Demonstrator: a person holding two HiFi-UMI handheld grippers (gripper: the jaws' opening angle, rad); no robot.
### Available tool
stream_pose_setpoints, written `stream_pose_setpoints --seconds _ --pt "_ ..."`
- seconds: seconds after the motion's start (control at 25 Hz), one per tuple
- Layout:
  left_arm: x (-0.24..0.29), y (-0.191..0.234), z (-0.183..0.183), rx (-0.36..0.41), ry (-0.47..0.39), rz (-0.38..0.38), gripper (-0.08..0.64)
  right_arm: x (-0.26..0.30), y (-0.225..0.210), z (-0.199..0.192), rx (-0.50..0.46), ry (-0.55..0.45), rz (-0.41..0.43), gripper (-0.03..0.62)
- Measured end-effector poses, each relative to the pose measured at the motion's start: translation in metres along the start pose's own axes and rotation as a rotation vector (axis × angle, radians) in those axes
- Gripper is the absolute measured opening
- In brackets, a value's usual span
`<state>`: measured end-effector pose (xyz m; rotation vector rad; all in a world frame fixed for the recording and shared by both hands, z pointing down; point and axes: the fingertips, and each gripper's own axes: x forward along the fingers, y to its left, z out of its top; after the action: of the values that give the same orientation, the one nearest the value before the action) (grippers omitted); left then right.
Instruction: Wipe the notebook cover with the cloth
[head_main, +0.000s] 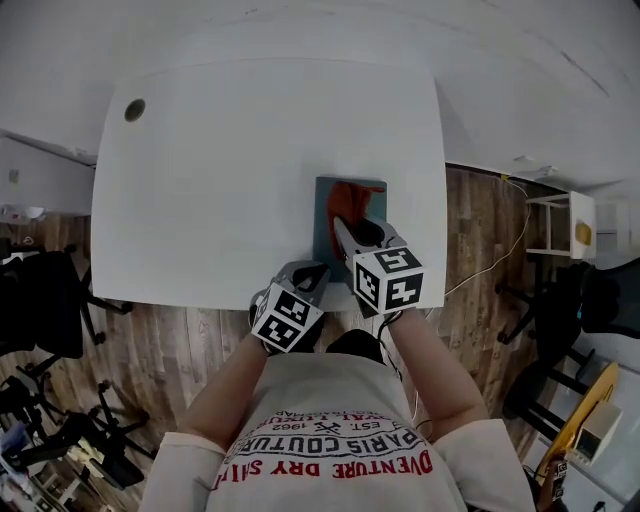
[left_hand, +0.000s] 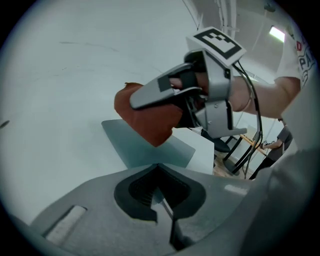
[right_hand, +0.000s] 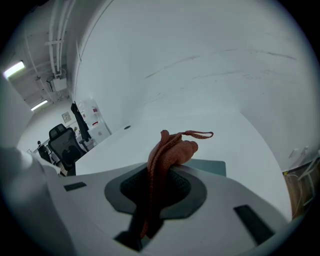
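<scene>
A teal notebook (head_main: 325, 220) lies on the white table (head_main: 220, 180) by its near right edge. A red-orange cloth (head_main: 350, 197) rests bunched on the notebook's far part. My right gripper (head_main: 347, 226) is shut on the cloth (right_hand: 172, 150), whose loop sticks out past the jaws above the notebook (right_hand: 212, 166). My left gripper (head_main: 311, 270) sits at the notebook's near left corner. Its jaws are shut, with the thin edge of the notebook (left_hand: 145, 150) running in between them. The left gripper view also shows the cloth (left_hand: 145, 120) under the right gripper (left_hand: 150, 100).
A round cable hole (head_main: 134, 110) sits at the table's far left. Black office chairs (head_main: 45, 300) stand on the wood floor to the left, and a white shelf (head_main: 560, 225) to the right. The table's right edge is close to the notebook.
</scene>
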<state>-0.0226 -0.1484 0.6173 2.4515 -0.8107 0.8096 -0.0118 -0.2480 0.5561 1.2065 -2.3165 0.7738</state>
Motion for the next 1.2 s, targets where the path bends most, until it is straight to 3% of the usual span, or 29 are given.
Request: stream_pose_setpoints --seconds 0.28,0.6,0.92,1.2 --pt "0.001 0.0 0.0 -0.011 0.008 -0.019 0.011 0.046 0.01 0.022 0.011 0.011 0.033 0.074" --pt "0.0 0.001 -0.001 0.023 0.016 -0.034 0.009 0.084 -0.001 0.002 -0.032 0.126 -0.015 0.074" --pt "0.002 0.004 -0.003 -0.033 0.036 -0.06 0.009 0.084 -0.016 -0.002 -0.048 0.164 -0.05 0.077" --pt "0.003 0.005 -0.005 -0.092 0.059 -0.072 0.009 0.073 -0.029 -0.003 -0.005 0.163 -0.073 0.078"
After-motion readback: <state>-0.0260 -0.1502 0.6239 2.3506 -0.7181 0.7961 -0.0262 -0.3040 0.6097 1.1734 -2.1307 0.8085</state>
